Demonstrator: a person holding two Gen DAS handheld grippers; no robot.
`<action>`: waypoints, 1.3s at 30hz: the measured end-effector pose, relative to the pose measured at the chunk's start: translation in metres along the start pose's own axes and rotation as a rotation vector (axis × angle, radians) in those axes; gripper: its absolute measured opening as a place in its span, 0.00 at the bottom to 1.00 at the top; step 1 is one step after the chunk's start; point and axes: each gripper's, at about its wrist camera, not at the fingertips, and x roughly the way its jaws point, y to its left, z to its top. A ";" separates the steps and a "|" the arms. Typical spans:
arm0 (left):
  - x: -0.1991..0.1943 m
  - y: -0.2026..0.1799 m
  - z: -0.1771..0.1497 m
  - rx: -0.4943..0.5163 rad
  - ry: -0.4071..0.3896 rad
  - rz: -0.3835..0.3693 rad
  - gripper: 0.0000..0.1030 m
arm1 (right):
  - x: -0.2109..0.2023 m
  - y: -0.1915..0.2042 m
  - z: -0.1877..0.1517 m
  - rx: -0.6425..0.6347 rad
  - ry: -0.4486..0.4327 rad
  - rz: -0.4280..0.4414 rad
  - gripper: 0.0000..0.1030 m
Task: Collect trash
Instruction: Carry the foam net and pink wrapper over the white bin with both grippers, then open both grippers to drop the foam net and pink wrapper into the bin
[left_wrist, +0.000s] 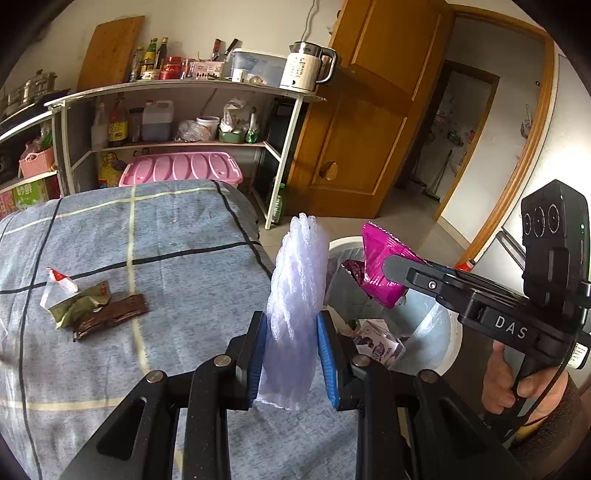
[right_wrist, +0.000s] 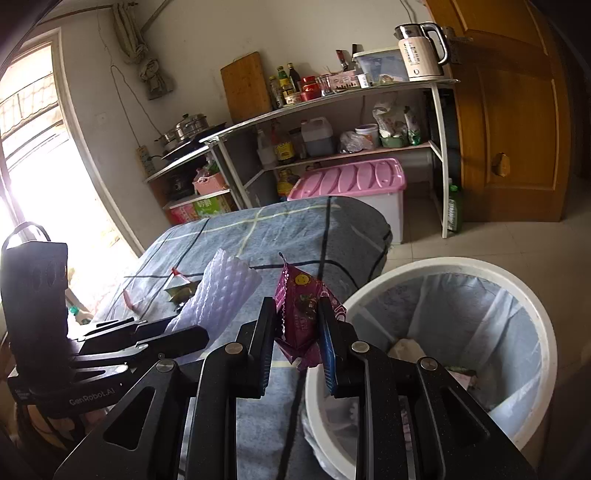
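Left tool (left_wrist: 291, 354) pinches white foam netting (left_wrist: 295, 295); right tool (right_wrist: 297, 332) clamps magenta wrapper (right_wrist: 299, 306); only left view shows brown wrapper (left_wrist: 110, 317).

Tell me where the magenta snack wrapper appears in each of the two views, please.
Left wrist view: the magenta snack wrapper is right of centre, pinched by the right gripper above the white trash bin.
Right wrist view: it is at lower centre, between the near fingers.
Shared landmark: the white kettle.
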 end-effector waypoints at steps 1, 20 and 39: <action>0.004 -0.005 0.001 0.010 0.003 -0.004 0.27 | -0.003 -0.006 -0.001 0.008 -0.001 -0.009 0.23; 0.076 -0.074 -0.001 0.097 0.123 -0.054 0.31 | -0.008 -0.084 -0.023 0.086 0.082 -0.223 0.24; 0.053 -0.074 -0.004 0.128 0.074 -0.009 0.49 | -0.015 -0.080 -0.025 0.135 0.063 -0.231 0.38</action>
